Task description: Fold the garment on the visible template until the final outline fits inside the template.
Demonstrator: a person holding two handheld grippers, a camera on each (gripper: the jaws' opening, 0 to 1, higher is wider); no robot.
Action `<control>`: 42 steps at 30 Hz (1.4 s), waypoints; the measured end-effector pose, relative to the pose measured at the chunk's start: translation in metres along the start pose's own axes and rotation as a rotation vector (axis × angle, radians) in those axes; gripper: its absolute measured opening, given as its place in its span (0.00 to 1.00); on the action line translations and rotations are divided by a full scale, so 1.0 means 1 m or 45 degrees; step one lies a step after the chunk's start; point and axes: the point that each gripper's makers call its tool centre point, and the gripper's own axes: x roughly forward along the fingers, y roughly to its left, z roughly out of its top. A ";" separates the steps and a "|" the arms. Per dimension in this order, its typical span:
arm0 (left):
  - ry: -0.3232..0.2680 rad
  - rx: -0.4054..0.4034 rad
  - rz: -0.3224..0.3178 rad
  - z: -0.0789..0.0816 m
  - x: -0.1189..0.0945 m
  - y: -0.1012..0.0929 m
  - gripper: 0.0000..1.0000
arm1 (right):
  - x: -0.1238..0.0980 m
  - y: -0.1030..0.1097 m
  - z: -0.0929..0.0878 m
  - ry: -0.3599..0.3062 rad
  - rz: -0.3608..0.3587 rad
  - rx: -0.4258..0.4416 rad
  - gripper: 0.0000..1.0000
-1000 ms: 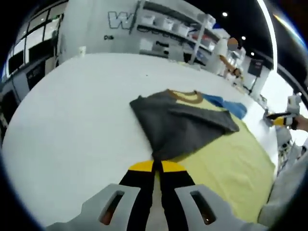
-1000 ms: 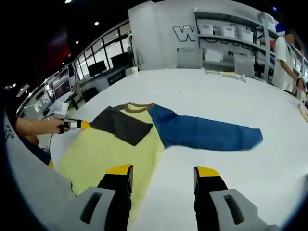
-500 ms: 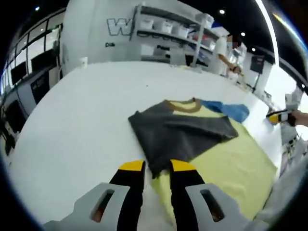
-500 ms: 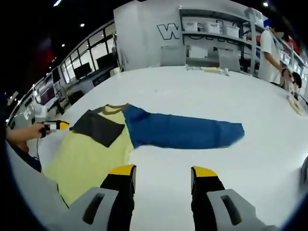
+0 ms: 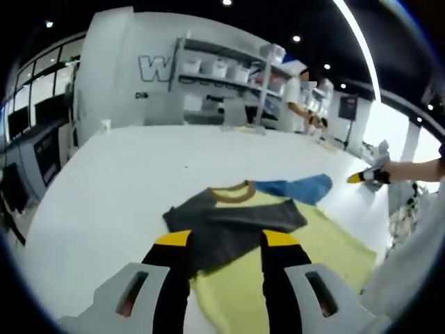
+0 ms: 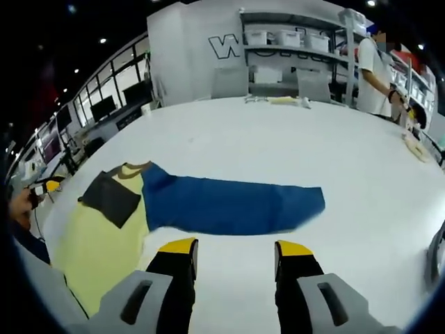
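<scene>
A garment lies flat on the white table [image 5: 104, 188]. It has a yellow body [image 5: 278, 264], a brown collar [image 5: 229, 193], a grey sleeve [image 5: 229, 223] folded across the chest and a blue sleeve [image 5: 299, 188] stretched out to the far side. My left gripper [image 5: 226, 240] hovers open just above the grey sleeve's near edge, holding nothing. In the right gripper view the blue sleeve [image 6: 229, 205] lies straight ahead. My right gripper [image 6: 235, 247] is open a short way in front of it, over bare table. The grey sleeve [image 6: 111, 198] and yellow body [image 6: 97, 243] lie to the left.
The right gripper [image 5: 367, 177], held by a hand, shows at the right of the left gripper view. A person [image 6: 375, 66] stands at the table's far side, near shelves with bins [image 6: 292, 38]. White tabletop [image 6: 348, 153] spreads wide around the garment.
My left gripper has let go of the grey sleeve's corner, opened wide and drawn back a little. The grey sleeve now rests on the yellow body. The right gripper's view has shifted toward the blue sleeve.
</scene>
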 end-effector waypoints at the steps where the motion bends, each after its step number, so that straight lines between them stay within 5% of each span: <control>1: 0.000 0.000 -0.007 -0.002 0.002 0.000 0.42 | 0.002 -0.003 0.002 -0.003 -0.005 0.000 0.41; 8: -0.006 0.000 -0.019 0.004 -0.001 -0.013 0.58 | 0.016 -0.016 0.016 -0.005 -0.023 0.000 0.40; 12: 0.052 0.023 0.023 -0.003 -0.007 -0.011 0.67 | 0.030 -0.021 0.018 0.031 -0.029 0.001 0.36; 21: 0.107 0.020 0.041 -0.015 -0.019 -0.005 0.69 | 0.054 -0.042 0.024 0.086 -0.067 0.026 0.34; 37: 0.093 -0.003 0.090 -0.012 -0.042 0.001 0.66 | 0.066 -0.087 0.015 0.093 -0.229 0.143 0.29; 42: 0.094 -0.010 0.091 -0.014 -0.042 0.000 0.64 | 0.072 -0.087 0.009 0.112 -0.231 0.162 0.24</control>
